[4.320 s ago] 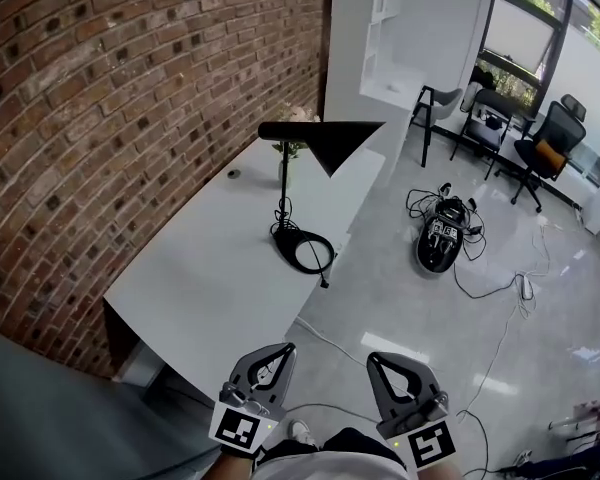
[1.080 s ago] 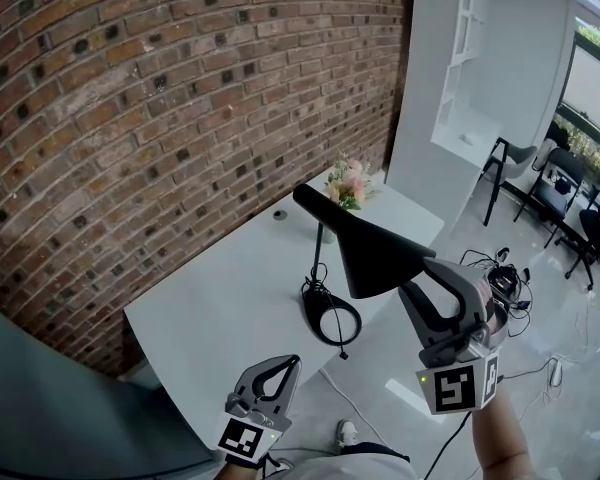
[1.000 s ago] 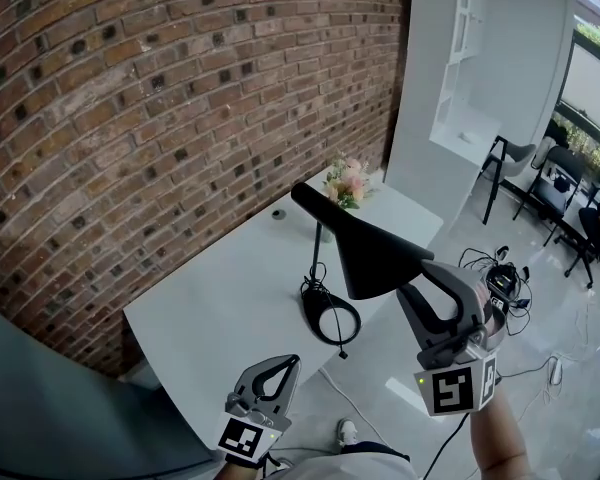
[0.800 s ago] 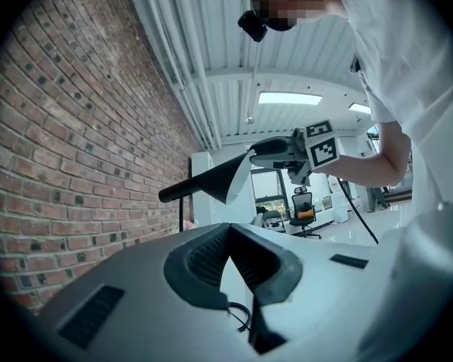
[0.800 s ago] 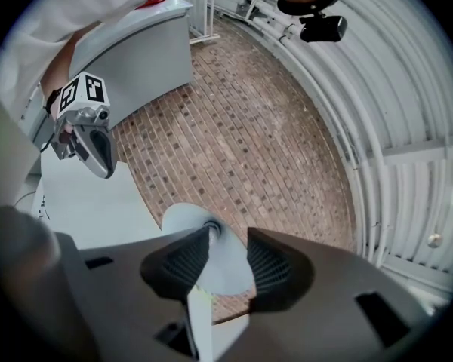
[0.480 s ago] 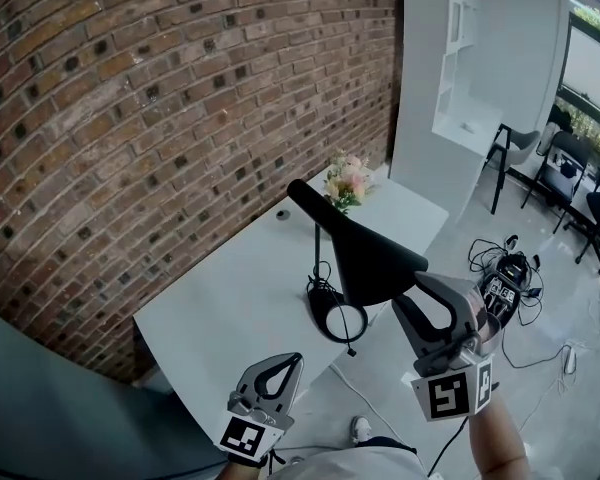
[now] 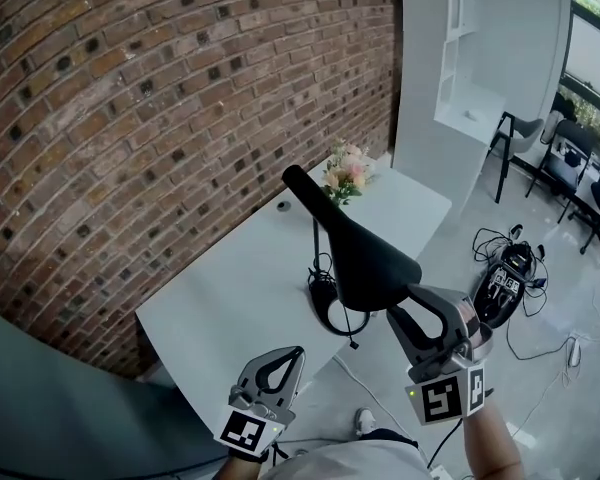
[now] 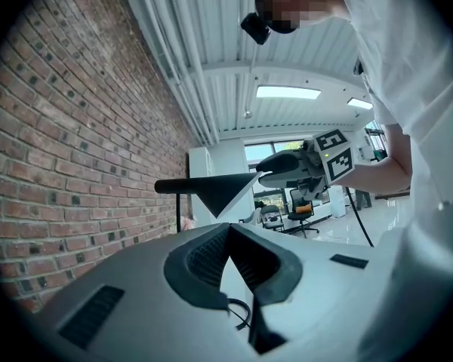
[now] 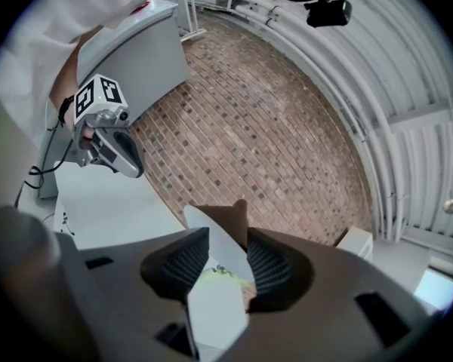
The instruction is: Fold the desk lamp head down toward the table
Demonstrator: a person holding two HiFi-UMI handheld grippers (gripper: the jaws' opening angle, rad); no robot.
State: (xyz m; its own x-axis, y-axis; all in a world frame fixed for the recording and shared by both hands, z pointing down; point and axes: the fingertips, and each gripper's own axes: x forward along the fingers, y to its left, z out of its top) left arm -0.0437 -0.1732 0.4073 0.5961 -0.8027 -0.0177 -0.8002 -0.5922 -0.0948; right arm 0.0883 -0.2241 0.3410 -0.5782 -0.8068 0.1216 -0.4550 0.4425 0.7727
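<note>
The black desk lamp stands on the white table, its ring base near the table's front edge and a thin stem rising from it. Its cone-shaped head slopes down toward the right, hanging over the edge. My right gripper is shut on the cone's lower rim; in the right gripper view the shade's rim sits between the pads. The left gripper hangs low beside the table's near corner, shut and holding nothing. From the left gripper view the lamp head and the right gripper show ahead.
A brick wall runs along the table's far side. A vase of flowers and a small dark object stand behind the lamp. On the floor at right lie a black device with cables; chairs stand farther back.
The lamp head has tipped from level to sloping down at its wide end. My right gripper rose to the shade's rim, closed on it, and has come lower with it. The left gripper stayed put.
</note>
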